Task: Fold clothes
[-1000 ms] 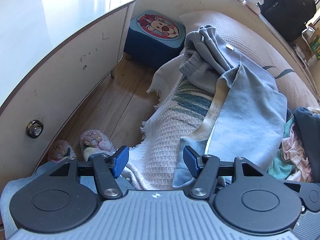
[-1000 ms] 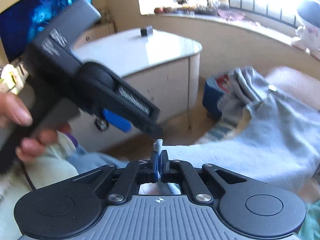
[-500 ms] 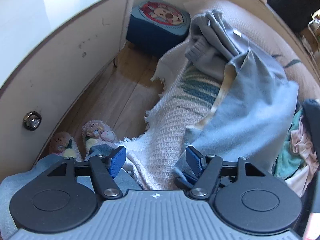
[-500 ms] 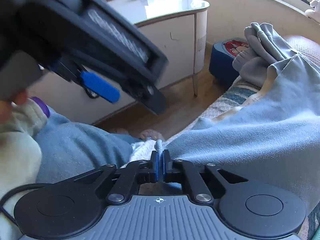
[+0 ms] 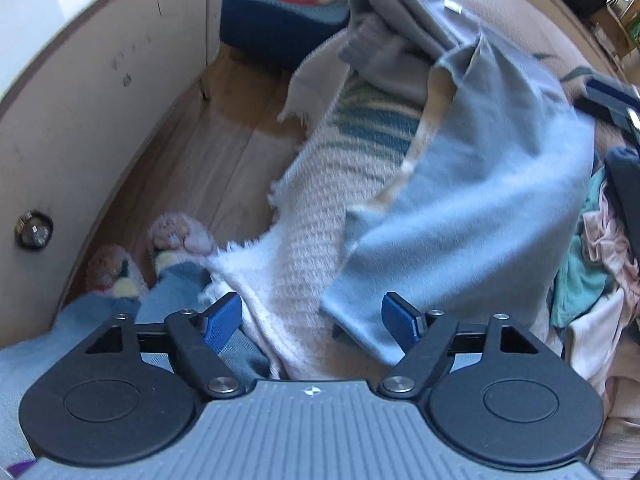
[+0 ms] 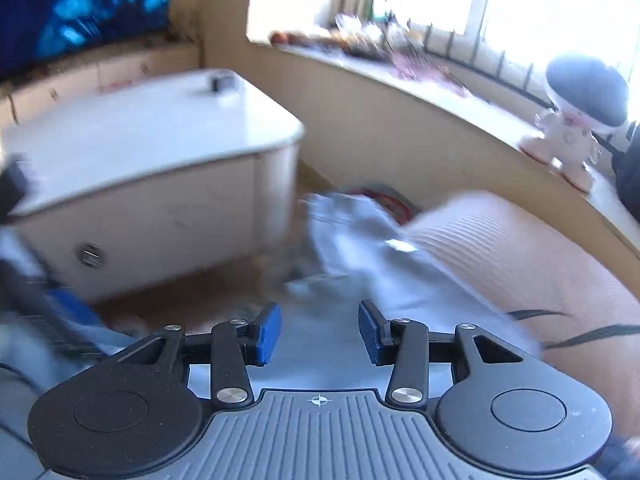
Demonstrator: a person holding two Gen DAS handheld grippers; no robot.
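A light blue garment (image 5: pixel 472 216) lies spread over the waffle-knit sofa cover (image 5: pixel 308 236), its grey ribbed end (image 5: pixel 400 44) bunched at the far side. My left gripper (image 5: pixel 312 322) points down over the garment's near corner; its jaws are opening, and the corner hangs between the blue pads without being pressed. In the blurred right wrist view my right gripper (image 6: pixel 319 332) is above the same garment (image 6: pixel 360 248); its jaws are opening too, with no cloth pinched between them.
A white cabinet (image 6: pixel 144 168) stands left of the sofa across a strip of wooden floor (image 5: pixel 208 148). A blue cartoon stool (image 5: pixel 288 8) sits beyond. A person's slippered feet (image 5: pixel 176 236) rest below. Several other clothes (image 5: pixel 596 256) are heaped at right. A plush toy (image 6: pixel 572 120) sits on the sill.
My right gripper let go of the garment's edge, opened, and swung away to the right and up. My left gripper widened and sank toward the garment's near corner.
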